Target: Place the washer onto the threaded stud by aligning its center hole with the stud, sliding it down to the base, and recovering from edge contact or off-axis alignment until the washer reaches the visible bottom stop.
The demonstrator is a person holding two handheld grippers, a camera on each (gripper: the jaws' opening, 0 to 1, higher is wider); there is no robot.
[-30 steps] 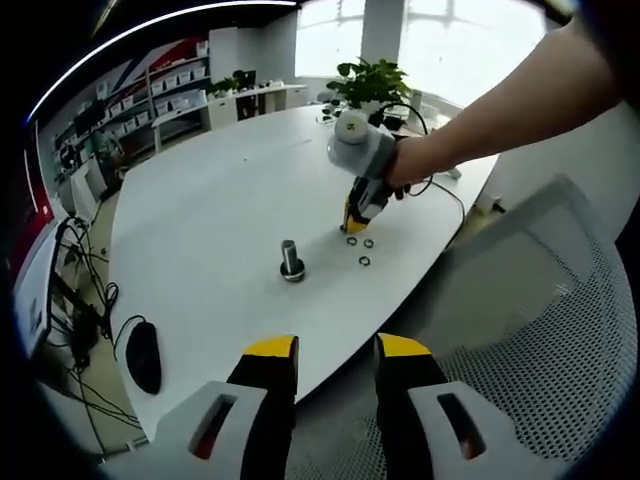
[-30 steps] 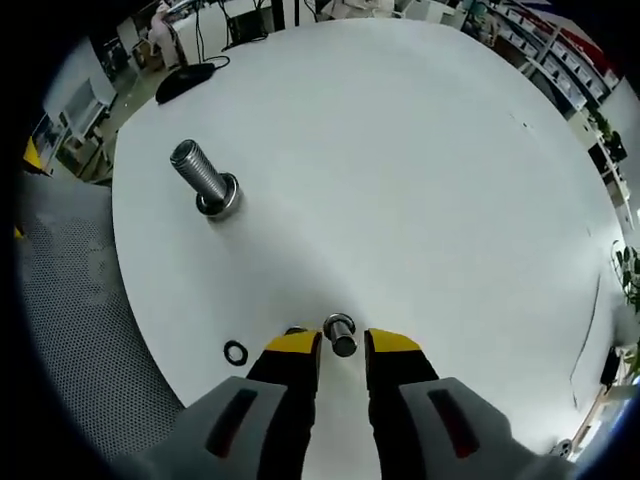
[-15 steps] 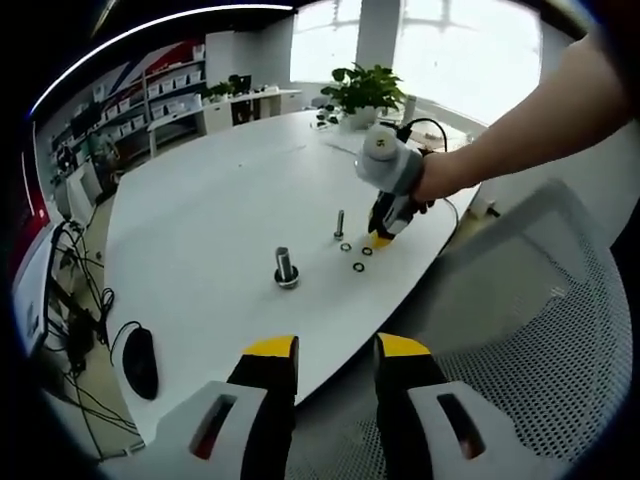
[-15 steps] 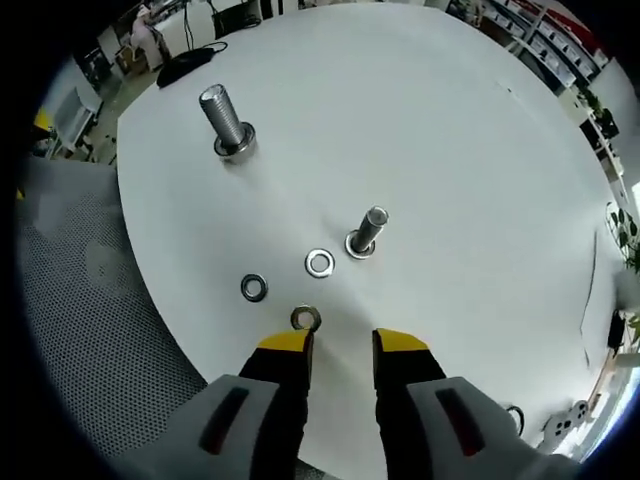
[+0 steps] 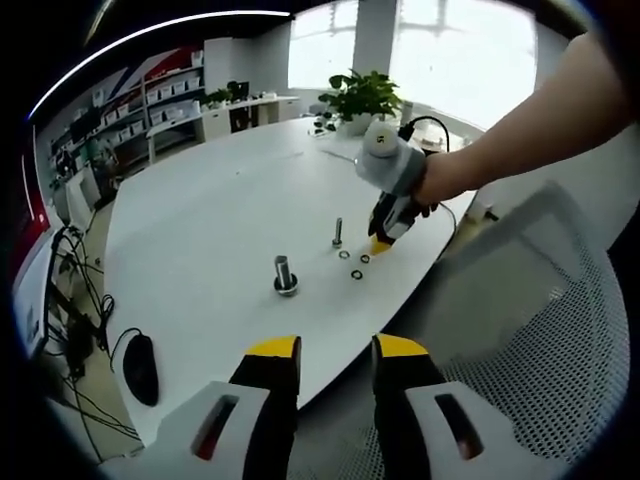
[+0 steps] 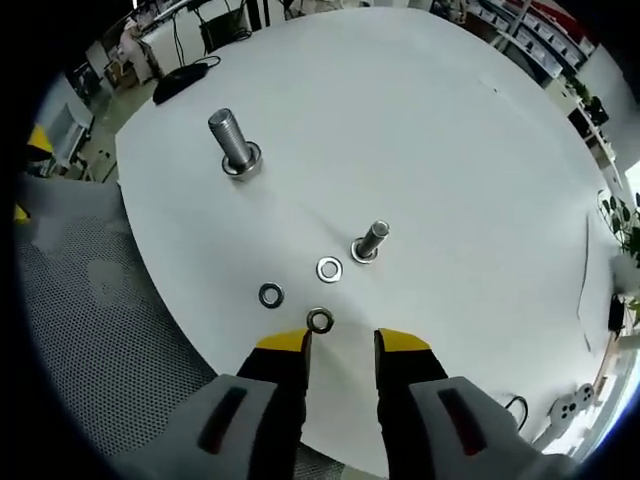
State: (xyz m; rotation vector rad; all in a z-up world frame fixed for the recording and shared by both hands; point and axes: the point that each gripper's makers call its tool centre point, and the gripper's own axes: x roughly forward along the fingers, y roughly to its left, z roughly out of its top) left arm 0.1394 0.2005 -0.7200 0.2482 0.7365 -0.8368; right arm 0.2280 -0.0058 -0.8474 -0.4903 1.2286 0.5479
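White round counter, office bkgd: three washers flat beside small threaded stud.
My right tool is spread, empty, just short of nearest washer; left tool spread, well back. Washer looks thin, stiff, slick: I'd pinch across rim, lifting an edge first.

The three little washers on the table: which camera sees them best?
The right gripper view: the three washers lie close ahead of its open jaws, center holes plain, beside the small threaded stud. In the left gripper view they are tiny rings on the white table, under the right gripper.
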